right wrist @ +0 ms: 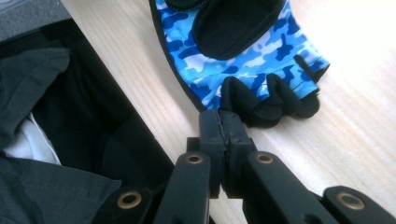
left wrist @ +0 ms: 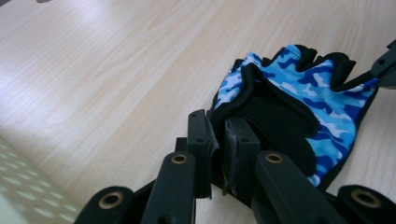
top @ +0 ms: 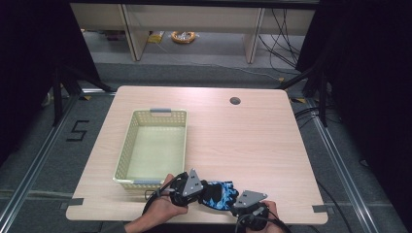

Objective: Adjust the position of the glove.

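The tabletop [top: 243, 141] is pale wood and takes up the middle of the high view, with a small dark round hole [top: 235, 101] near its far edge, in the upper middle of the frame. A cream basket [top: 127, 145] with perforated walls sits left of centre, its near end close to the lower edge of the tabletop.

A blue camouflage glove [top: 221, 194] with black finger stubs and a black palm patch lies flat at the bottom centre of the high view, just right of the basket and close to the near edge of the tabletop. It lies between the two tools.

The left tool [top: 197, 190] sits at the glove's left end; in the left gripper view [left wrist: 217, 154] its jaws are pinched on the black cuff edge of the glove [left wrist: 299, 102]. The right tool [top: 238, 206] sits at the glove's lower right; in the right gripper view [right wrist: 223, 135] its jaws are closed, their tips at the black fingertips of the glove [right wrist: 243, 60], and I cannot tell whether fabric is caught between them.
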